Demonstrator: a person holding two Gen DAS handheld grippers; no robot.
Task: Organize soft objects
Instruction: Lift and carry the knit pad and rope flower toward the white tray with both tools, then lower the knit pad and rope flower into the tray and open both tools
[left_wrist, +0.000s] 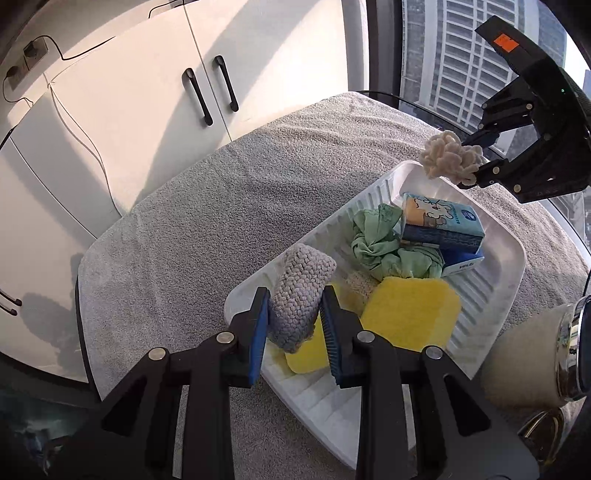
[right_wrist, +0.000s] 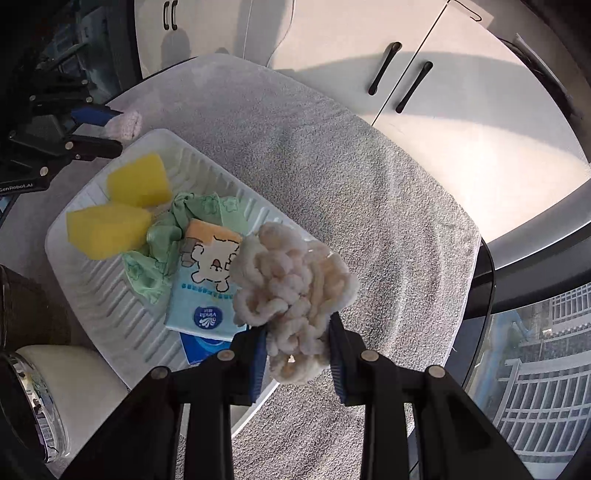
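A white ribbed tray (left_wrist: 491, 295) (right_wrist: 110, 314) lies on a grey towel. In it are two yellow sponges (left_wrist: 410, 310) (right_wrist: 107, 229), a crumpled green cloth (left_wrist: 384, 251) (right_wrist: 162, 243) and tissue packs (left_wrist: 439, 221) (right_wrist: 207, 280). My left gripper (left_wrist: 295, 321) (right_wrist: 107, 133) is shut on a grey knitted pad (left_wrist: 299, 291) (right_wrist: 127, 123), held over the tray's near-left end. My right gripper (right_wrist: 299, 350) (left_wrist: 476, 158) is shut on a cream chunky-yarn bundle (right_wrist: 291, 284) (left_wrist: 448, 157), which hangs above the tray's other end beside the tissue packs.
The grey towel (left_wrist: 221, 206) (right_wrist: 332, 166) covers the tabletop, with its edges close to white cabinet doors (left_wrist: 147, 92) (right_wrist: 424, 92). A cream-coloured object with a shiny metal rim (left_wrist: 535, 354) (right_wrist: 55, 384) stands right by the tray. A window shows buildings outside.
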